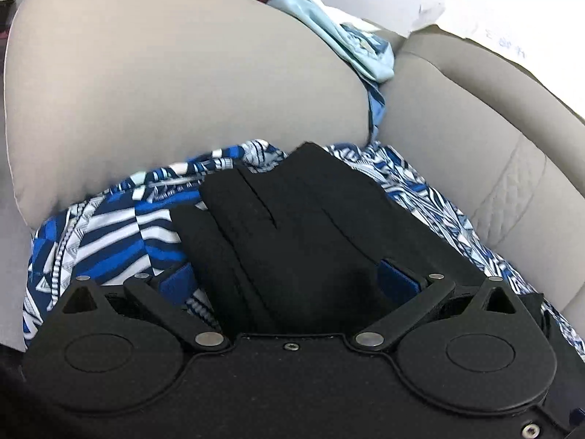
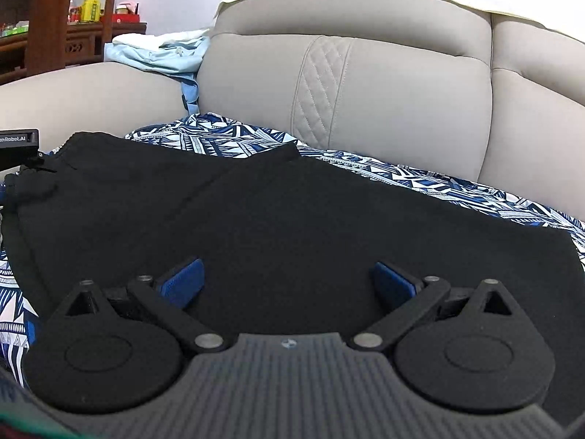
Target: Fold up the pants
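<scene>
Black pants [image 2: 278, 216] lie spread on a blue and white patterned cloth [image 2: 438, 186] over the sofa seat. In the right wrist view my right gripper [image 2: 289, 283] is open, its blue pads [image 2: 182, 281] wide apart over the near edge of the pants. In the left wrist view my left gripper [image 1: 289, 278] is open too, and a folded, bunched end of the pants [image 1: 292, 219] fills the gap between its blue pads [image 1: 396, 283]. I cannot tell whether the pads touch the fabric. The left gripper's body shows at the far left of the right wrist view [image 2: 18, 146].
The beige sofa armrest [image 1: 182, 73] rises just beyond the left gripper. The sofa backrest [image 2: 365, 91] stands behind the pants. Light blue clothes [image 2: 161, 55] lie piled on the armrest. A wooden cabinet with bottles [image 2: 87, 22] stands far left.
</scene>
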Demonstrator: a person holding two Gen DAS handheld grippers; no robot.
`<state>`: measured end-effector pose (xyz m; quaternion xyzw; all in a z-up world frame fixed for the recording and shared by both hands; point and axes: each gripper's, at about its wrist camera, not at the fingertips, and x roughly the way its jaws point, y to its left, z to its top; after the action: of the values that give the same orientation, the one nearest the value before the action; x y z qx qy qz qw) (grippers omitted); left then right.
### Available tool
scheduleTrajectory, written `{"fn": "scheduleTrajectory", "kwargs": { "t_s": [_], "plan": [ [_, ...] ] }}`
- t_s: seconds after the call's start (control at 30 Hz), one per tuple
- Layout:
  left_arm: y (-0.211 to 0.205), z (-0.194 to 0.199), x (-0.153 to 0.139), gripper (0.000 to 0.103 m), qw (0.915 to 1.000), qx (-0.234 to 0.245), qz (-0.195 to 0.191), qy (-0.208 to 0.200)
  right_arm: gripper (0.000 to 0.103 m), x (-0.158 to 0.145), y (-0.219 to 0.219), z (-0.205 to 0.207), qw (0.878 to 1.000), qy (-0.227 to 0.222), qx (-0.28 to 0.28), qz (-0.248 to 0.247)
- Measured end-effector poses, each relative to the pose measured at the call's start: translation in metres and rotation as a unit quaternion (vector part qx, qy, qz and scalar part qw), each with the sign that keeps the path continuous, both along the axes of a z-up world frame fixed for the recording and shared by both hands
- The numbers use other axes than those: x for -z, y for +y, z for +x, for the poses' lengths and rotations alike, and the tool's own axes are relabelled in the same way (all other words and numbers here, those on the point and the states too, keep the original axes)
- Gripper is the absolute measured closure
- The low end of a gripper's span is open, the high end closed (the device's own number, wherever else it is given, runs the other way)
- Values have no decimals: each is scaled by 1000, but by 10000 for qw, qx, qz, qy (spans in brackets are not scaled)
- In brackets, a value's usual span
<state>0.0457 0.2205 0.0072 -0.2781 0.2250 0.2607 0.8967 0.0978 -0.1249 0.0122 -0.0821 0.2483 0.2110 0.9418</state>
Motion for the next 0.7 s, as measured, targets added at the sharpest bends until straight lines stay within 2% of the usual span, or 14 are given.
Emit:
{"fn": "scheduleTrajectory", "kwargs": {
  "t_s": [0.17, 0.23, 0.27, 0.33, 0.37, 0.4, 0.43, 0.53, 0.63, 0.7],
  "plan": [
    [-9, 21, 0, 1, 9974, 49, 508, 511, 0, 0, 0, 0, 10000, 2, -2, -1],
    [-12, 27, 0, 3, 9962, 38, 645, 588, 0, 0, 0, 0, 10000, 0, -1, -5],
    [-13, 27, 1, 9, 9962, -25, 669, 554, 0, 0, 0, 0, 10000, 1, -2, -4],
    [-13, 22, -2, 46, 9954, -319, 729, 524, 0, 0, 0, 0, 10000, 1, -1, -6],
    [-12, 18, -4, 55, 9959, -426, 665, 446, 0, 0, 0, 0, 10000, 3, -3, -4],
    [-10, 15, -6, 76, 9962, -556, 559, 379, 0, 0, -1, 0, 10000, 10, -12, -3],
    [-7, 13, -9, 83, 9962, -633, 504, 329, 0, 0, -1, 1, 10000, 21, -20, -4],
    [-6, 10, -23, 90, 9967, -648, 450, 168, 0, -3, -2, 6, 9997, 115, -229, -25],
    [-23, 15, -51, 90, 9960, -400, 782, -172, 0, -11, -11, 17, 9984, 353, -435, 60],
    [-38, 21, -71, 91, 9944, -114, 944, -460, 0, -19, -27, 27, 9970, 585, -307, 410]
  ]
}}
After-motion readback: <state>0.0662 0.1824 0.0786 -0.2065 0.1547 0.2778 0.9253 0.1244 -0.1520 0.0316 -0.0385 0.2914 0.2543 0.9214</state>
